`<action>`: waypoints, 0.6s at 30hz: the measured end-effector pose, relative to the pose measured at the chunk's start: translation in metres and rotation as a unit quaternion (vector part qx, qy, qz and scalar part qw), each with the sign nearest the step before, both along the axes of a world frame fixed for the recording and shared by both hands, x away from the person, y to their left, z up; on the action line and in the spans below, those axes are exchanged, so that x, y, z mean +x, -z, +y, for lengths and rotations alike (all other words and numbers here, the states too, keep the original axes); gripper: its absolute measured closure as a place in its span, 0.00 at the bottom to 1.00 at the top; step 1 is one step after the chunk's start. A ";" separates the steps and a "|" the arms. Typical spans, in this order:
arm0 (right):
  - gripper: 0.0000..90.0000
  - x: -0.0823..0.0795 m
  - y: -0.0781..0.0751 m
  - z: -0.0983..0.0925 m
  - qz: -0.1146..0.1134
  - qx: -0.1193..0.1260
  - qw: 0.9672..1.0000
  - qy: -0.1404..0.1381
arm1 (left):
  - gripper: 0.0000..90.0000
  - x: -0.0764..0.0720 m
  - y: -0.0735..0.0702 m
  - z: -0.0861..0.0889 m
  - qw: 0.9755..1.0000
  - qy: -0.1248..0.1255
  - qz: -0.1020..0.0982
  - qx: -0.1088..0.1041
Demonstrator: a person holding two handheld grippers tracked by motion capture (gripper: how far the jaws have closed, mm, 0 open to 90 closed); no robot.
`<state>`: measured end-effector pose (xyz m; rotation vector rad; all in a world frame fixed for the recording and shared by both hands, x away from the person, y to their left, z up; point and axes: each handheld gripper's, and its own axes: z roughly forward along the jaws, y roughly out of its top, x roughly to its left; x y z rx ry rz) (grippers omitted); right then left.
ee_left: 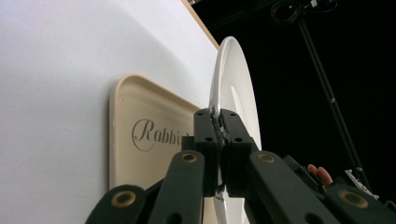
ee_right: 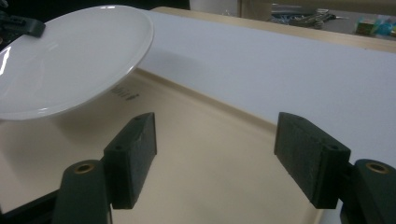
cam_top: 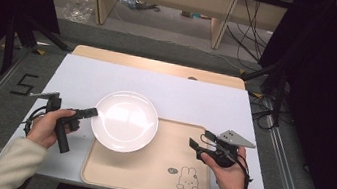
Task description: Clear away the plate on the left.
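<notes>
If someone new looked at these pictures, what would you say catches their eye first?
Most striking is the white plate, lifted over the near-left part of the beige tray, its left rim pinched by the left gripper. Next comes the tray's rabbit drawing at its near-right corner. The right gripper hovers over the tray's right side, jaws wide apart and holding nothing.

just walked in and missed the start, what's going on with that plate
A person works at a table with a gripper in each hand. The left gripper is clamped on the rim of the white plate and holds it lifted above the beige tray, over the tray's far left corner. The right gripper hangs open over the tray's right side, holding nothing. The tray lies on a white sheet and bears a rabbit drawing.
</notes>
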<state>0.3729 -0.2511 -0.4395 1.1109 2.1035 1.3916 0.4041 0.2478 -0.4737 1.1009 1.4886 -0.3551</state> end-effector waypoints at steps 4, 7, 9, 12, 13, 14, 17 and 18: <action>0.34 0.000 0.000 0.000 -0.002 0.001 1.000 0.001 | 0.96 0.000 0.000 -0.004 1.000 0.004 0.001 0.000; 0.34 0.000 0.000 0.000 0.002 0.003 1.000 -0.001 | 0.96 0.001 0.000 -0.005 1.000 0.004 0.001 0.000; 0.34 -0.001 0.000 0.000 0.012 0.005 1.000 -0.003 | 0.96 0.001 0.000 -0.006 1.000 0.005 0.000 0.002; 0.34 0.000 0.000 0.000 -0.002 0.002 1.000 0.001 | 0.96 0.001 0.000 -0.007 1.000 0.009 0.001 0.002; 0.34 0.000 0.000 0.000 -0.002 0.002 1.000 0.001 | 0.96 0.001 0.000 -0.008 1.000 0.010 0.001 0.001; 0.34 0.000 0.000 0.000 -0.002 0.002 1.000 0.001 | 0.96 0.001 0.001 -0.008 1.000 0.010 -0.001 0.002; 0.34 0.000 0.000 0.000 -0.002 0.002 1.000 0.001 | 0.96 0.001 0.001 -0.010 1.000 0.011 -0.001 0.001; 0.34 0.000 0.000 0.000 -0.002 0.002 1.000 0.001 | 0.96 0.001 0.001 -0.010 1.000 0.014 0.001 0.003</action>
